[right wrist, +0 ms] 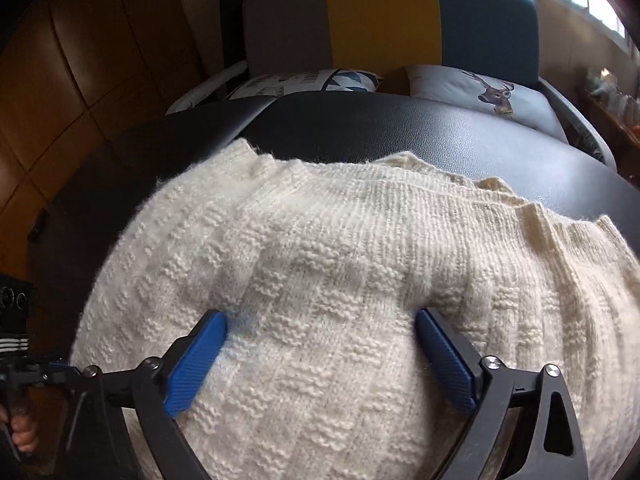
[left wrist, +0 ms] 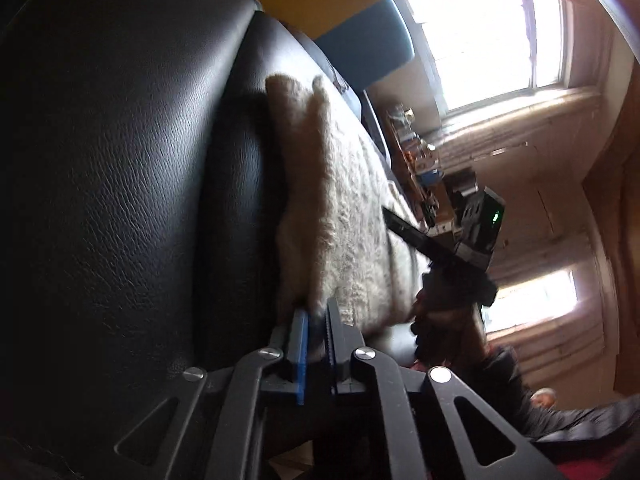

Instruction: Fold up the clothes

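A cream knitted sweater (right wrist: pixel 340 280) lies on a black leather surface (right wrist: pixel 440 132). The left gripper (left wrist: pixel 316 312) pinches its edge between narrow jaws; the right gripper (right wrist: pixel 320 344) gapes wide over the knit. Behind stand a striped headboard (right wrist: pixel 384 16), pillows (right wrist: pixel 480 92) and bright windows (left wrist: pixel 488 36).

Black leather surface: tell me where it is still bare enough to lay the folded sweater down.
The black leather surface is bare in a band beyond the cream sweater, up to the deer pillow and patterned pillow. A narrower dark strip runs along the sweater's left edge. The near middle is crowded: the sweater covers it, with the open right gripper above.
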Demonstrator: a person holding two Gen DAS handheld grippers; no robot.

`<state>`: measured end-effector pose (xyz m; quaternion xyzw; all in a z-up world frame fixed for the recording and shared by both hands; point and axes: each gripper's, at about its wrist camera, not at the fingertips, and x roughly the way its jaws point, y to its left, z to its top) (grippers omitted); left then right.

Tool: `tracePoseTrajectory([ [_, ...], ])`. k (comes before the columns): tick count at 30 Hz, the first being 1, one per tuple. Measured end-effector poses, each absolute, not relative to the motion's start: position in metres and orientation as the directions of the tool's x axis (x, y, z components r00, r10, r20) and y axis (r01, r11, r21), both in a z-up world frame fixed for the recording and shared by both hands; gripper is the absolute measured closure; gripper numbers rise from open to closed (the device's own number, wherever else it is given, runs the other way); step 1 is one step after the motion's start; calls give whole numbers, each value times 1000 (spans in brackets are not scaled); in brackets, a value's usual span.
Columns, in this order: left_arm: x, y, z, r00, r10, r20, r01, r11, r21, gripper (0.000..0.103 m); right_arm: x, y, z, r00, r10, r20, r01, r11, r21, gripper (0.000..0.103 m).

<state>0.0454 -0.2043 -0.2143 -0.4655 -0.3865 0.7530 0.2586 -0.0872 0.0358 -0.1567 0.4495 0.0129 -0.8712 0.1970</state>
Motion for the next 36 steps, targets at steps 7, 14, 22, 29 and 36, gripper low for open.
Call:
tracePoseTrajectory([
  [7, 7, -188, -145, -557, 707, -435, -132, -593, -794, 85, -85, 39, -151, -523, -373, -767, 371, -909, 189, 0],
  [14, -54, -120, -155, -532, 528, -662, -70, -806, -587, 85, -65, 86, -137, -509, -399, -763, 320, -910, 263, 0],
  [22, -65, -123, -173, -519, 429, -739, -17, -870, -493, 101, -24, 98, -141, -429, -513, -744, 411, -844, 345, 0],
  [29, -78, -95, -122, -508, 439, -741, -72, -879, -471, 87, 40, 229, -106, -475, -687, -550, 352, -721, 597, 0],
  [36, -68, 33, -112, -308, 691, -654, -409, -717, -565, 85, 83, 332, -141, -512, -673, -534, 219, -703, 676, 0],
])
